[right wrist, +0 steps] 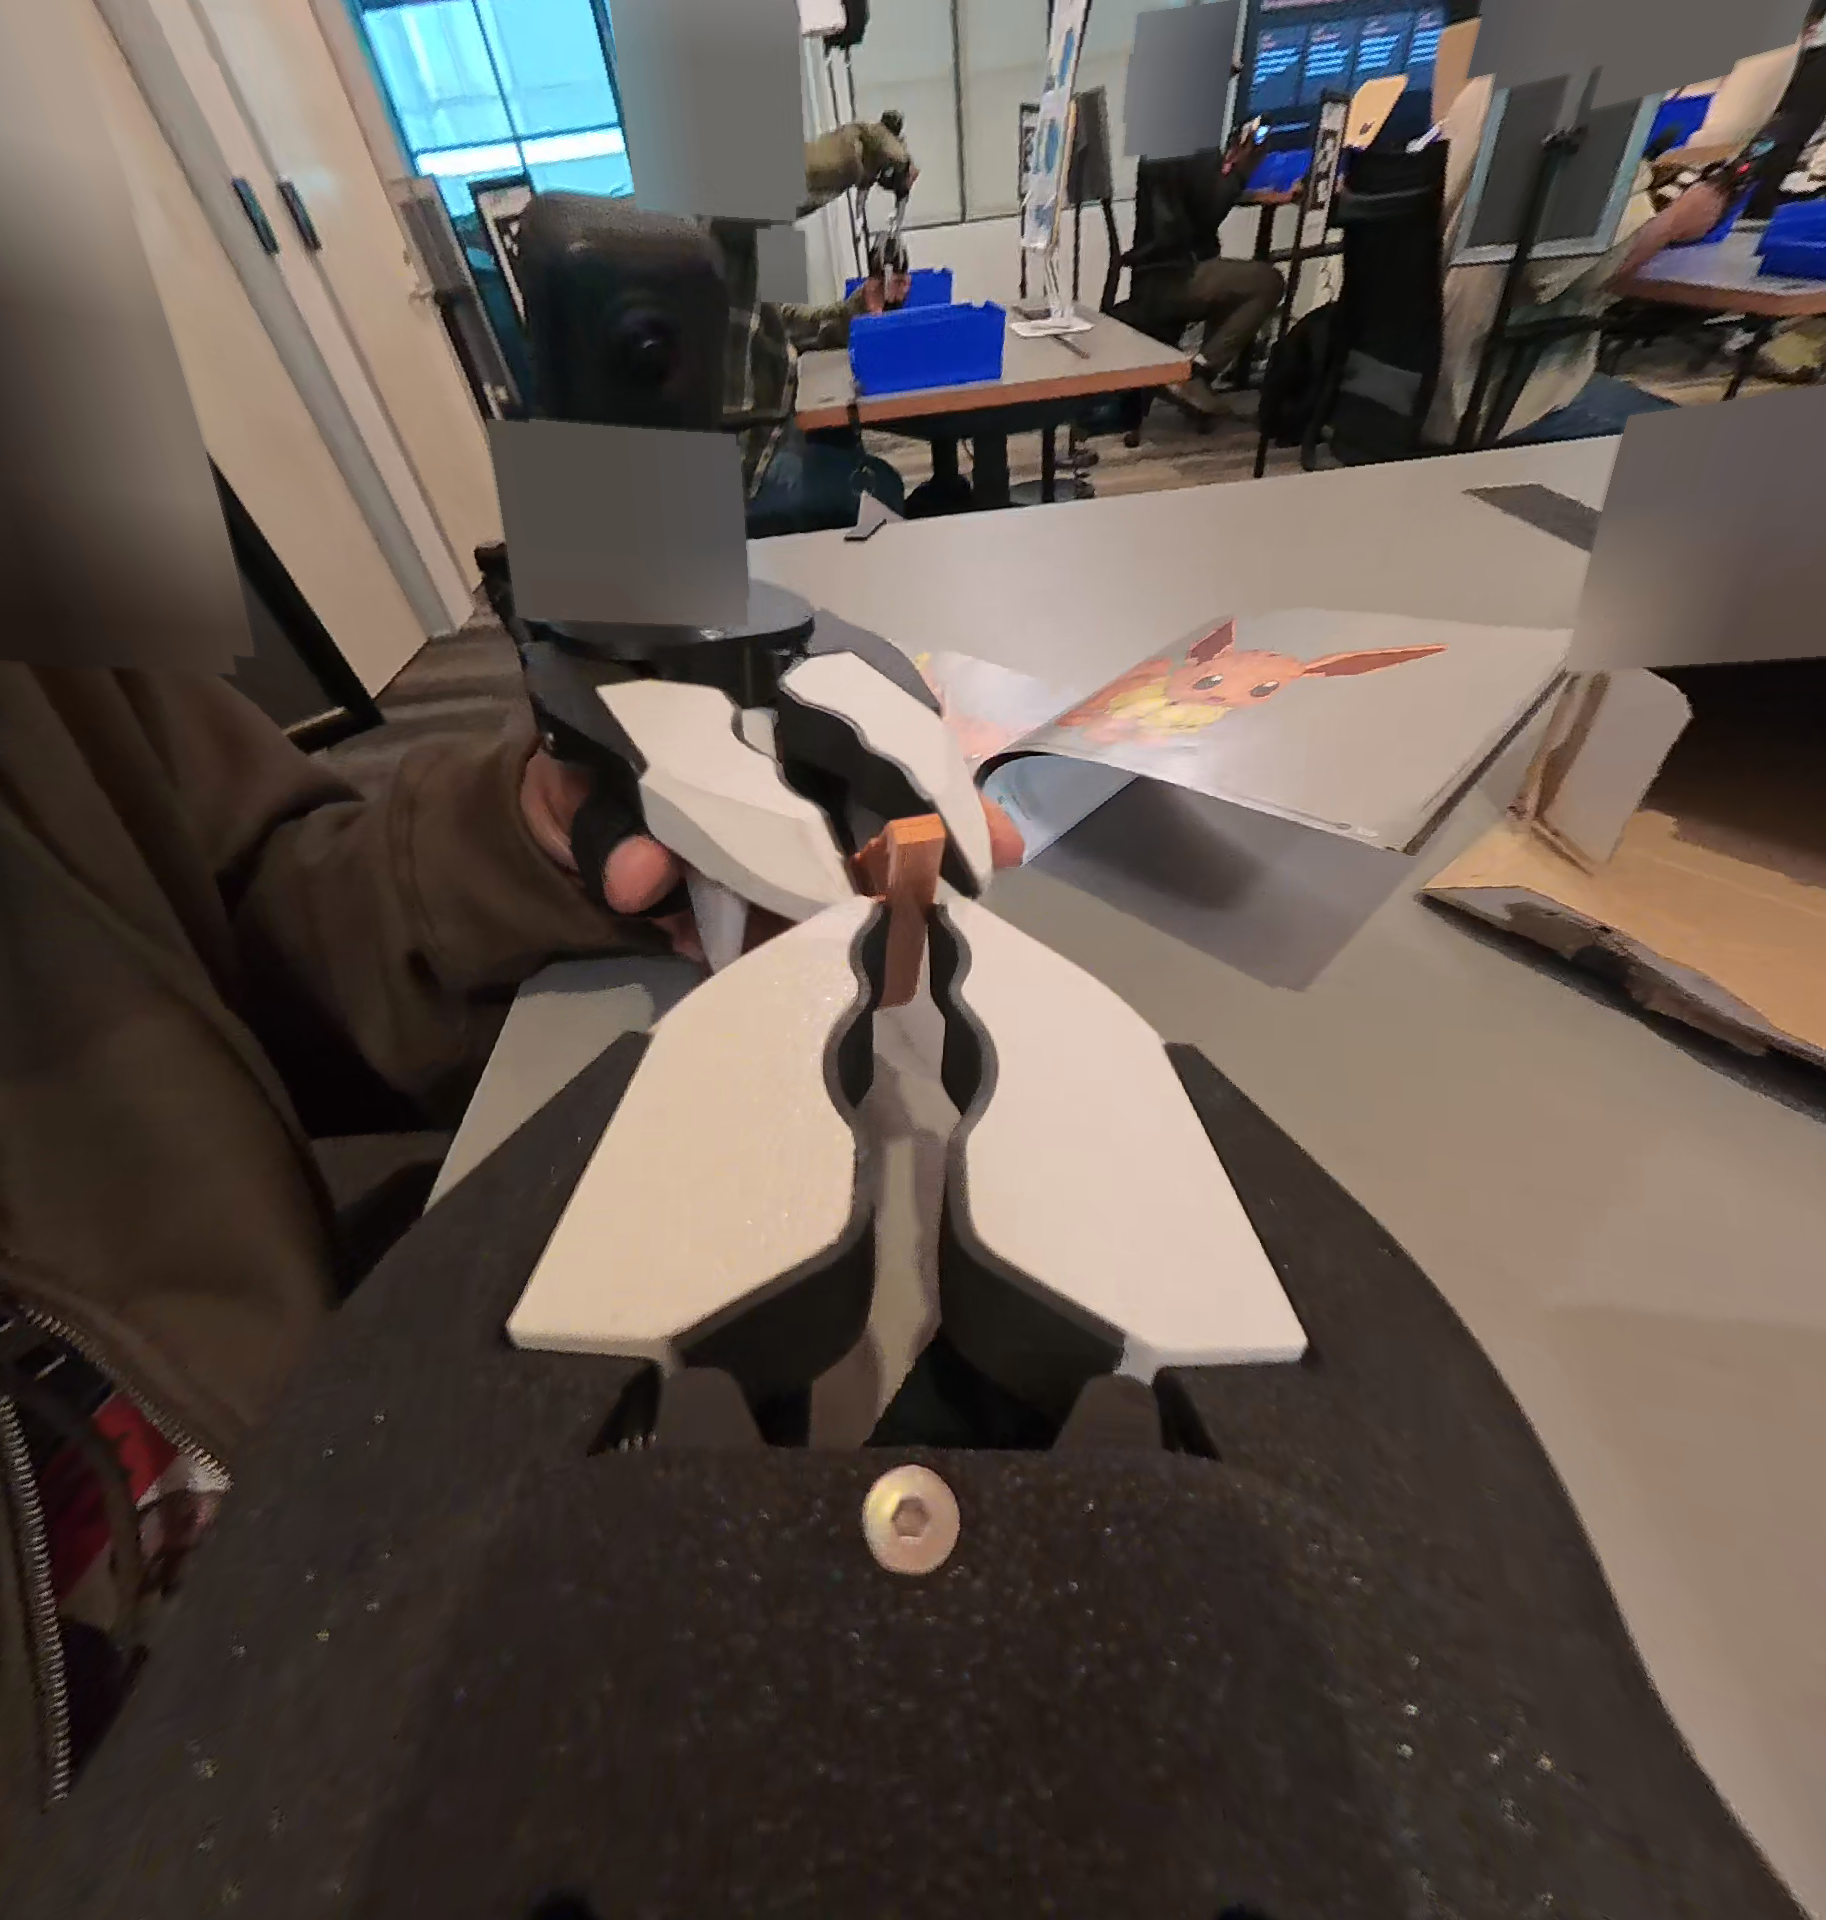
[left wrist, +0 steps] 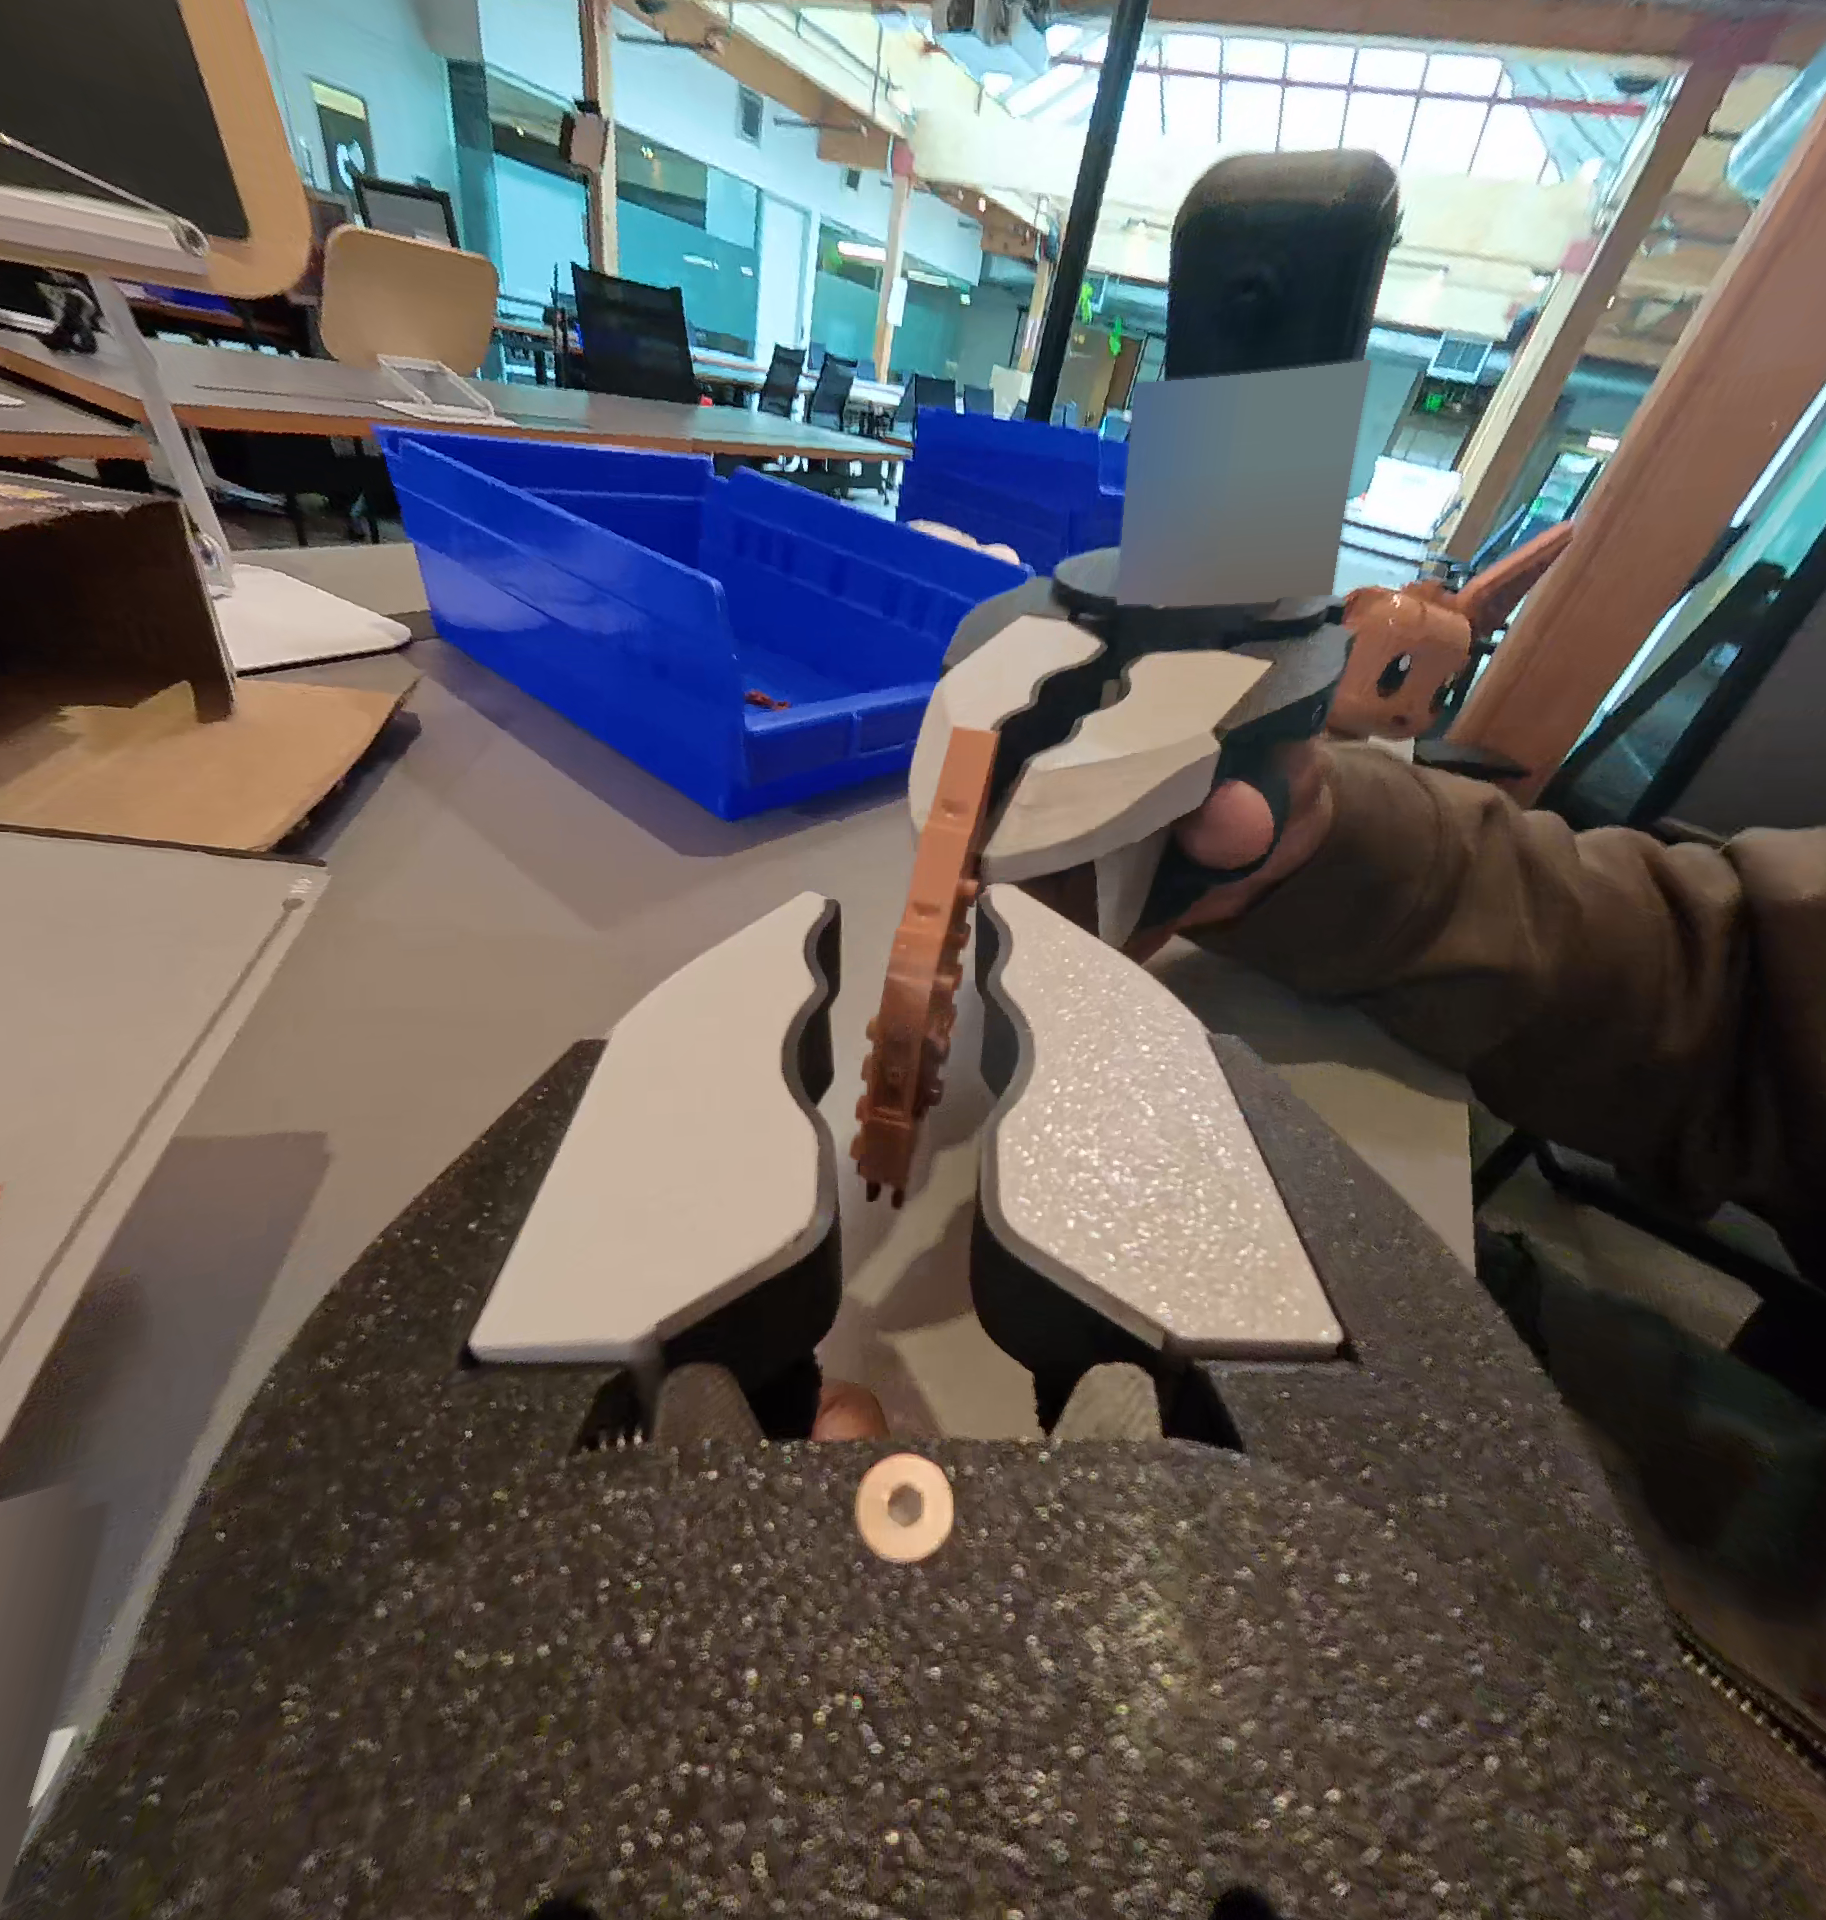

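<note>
The brown toy-brick plate (left wrist: 935,935) is a thin, flat, studded strip of hard plastic. Judged from its build, it is light and stiff, with smooth faces that may slip; the studded edges give better purchase. If it is made of several pieces, it may part under bending, so a hold across the flat faces, near an end, looks safest.

The plate hangs in the air above the grey counter (left wrist: 535,883), edge-on and nearly upright.

- Right gripper (right wrist: 904,935): its fingers (right wrist: 774,1039) are closed on the plate's upper end, pads pressed on both flat faces.
- Left gripper (left wrist: 909,977): its fingers (left wrist: 1096,1039) stand apart either side of the plate's lower part. A gap shows on the left side; the other finger lies just beside the studs, and contact cannot be confirmed. This gripper does not grip.

A blue bin (left wrist: 618,613) stands on the counter beyond the plate. A booklet with a cartoon animal (right wrist: 1283,707) lies to one side of it.
</note>
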`<state>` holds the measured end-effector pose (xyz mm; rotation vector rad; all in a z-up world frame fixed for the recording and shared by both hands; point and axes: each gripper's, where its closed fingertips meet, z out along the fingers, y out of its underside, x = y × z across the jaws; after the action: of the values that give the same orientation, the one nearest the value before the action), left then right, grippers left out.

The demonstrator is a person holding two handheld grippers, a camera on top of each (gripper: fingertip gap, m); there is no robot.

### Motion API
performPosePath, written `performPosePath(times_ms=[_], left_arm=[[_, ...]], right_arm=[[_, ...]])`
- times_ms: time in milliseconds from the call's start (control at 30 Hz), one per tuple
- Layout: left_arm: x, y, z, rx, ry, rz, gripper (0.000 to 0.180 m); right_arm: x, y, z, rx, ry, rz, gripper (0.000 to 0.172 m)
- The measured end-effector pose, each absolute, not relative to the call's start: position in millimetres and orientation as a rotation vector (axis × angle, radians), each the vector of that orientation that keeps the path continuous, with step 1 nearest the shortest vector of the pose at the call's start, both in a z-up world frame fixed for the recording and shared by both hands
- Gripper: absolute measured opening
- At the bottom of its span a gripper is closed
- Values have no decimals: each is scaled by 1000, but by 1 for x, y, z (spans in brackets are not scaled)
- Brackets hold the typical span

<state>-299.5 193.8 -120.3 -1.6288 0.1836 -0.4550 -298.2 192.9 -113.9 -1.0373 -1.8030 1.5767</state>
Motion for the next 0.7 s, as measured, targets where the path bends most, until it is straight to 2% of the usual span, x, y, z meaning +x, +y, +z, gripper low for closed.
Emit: performPosePath(times_ms=[167, 400, 700], left_arm=[[-290, 191, -122, -1642, 213, -542, 10], [-311, 189, -114, -1560, -32, -829, 9], [-289, 184, -113, -1570, 91, -902, 9]], right_arm=[[-299, 189, -113, -1038, -1787, 1617, 7], [-302, 196, -96, -1027, -1629, 1690, 0], [-303, 202, -92, -1110, -1548, 1883, 5]])
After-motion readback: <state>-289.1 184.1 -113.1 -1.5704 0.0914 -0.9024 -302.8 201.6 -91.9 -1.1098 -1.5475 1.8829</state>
